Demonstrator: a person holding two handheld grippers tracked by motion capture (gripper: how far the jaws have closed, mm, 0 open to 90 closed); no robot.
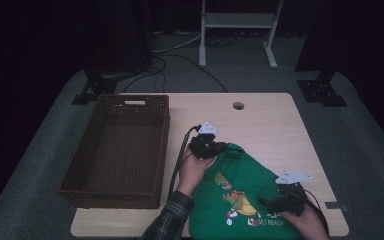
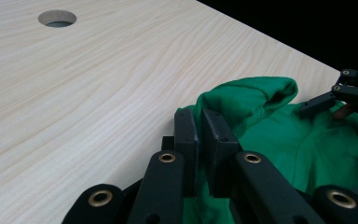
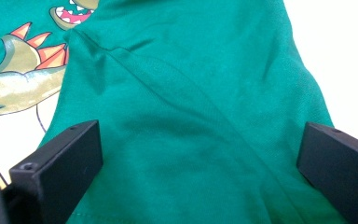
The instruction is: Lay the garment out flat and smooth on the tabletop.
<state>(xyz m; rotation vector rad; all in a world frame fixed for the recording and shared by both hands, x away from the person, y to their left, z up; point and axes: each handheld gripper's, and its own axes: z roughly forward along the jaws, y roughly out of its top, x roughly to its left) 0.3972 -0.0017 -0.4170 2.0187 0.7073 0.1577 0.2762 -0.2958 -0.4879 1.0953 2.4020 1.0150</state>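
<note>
nearest the camera, the right hand-held gripper (image 1: pixel 275 200) sits low over the green t-shirt (image 1: pixel 245 195), and in the right gripper view its two black jaws stand wide apart with a broad stretch of green cloth (image 3: pixel 191 116) lying between them, nothing pinched. so that one is open, hovering on or just above the fabric. the shirt itself is spread at the near edge of the worktop (image 1: pixel 270 125), print side up, a cartoon dragon-like figure (image 1: pixel 237 200) showing at its middle.

a little farther in, the left hand-held gripper (image 1: pixel 215 147) is at the shirt's far edge. the left gripper view tells it plainly: jaws drawn close together with a fold of green fabric (image 2: pixel 242 102) caught between them, so it is clamped on the shirt's edge. the other gripper's black linkage (image 2: pixel 345 93) peeks in at the right of that view.

how will it handle? light and limp, by the look of it, no stiffness at all. it will sag and drag wherever it isn't held, and thin knit can slip from a shallow pinch. best bet is a hem, shoulder or folded edge, two layers deep, with both grippers well apart.

farther left, the woven basket (image 1: pixel 80 175) stands on the worktop beside the shirt. beyond it, a cable hole (image 1: pixel 238 106) in the wood.
</note>
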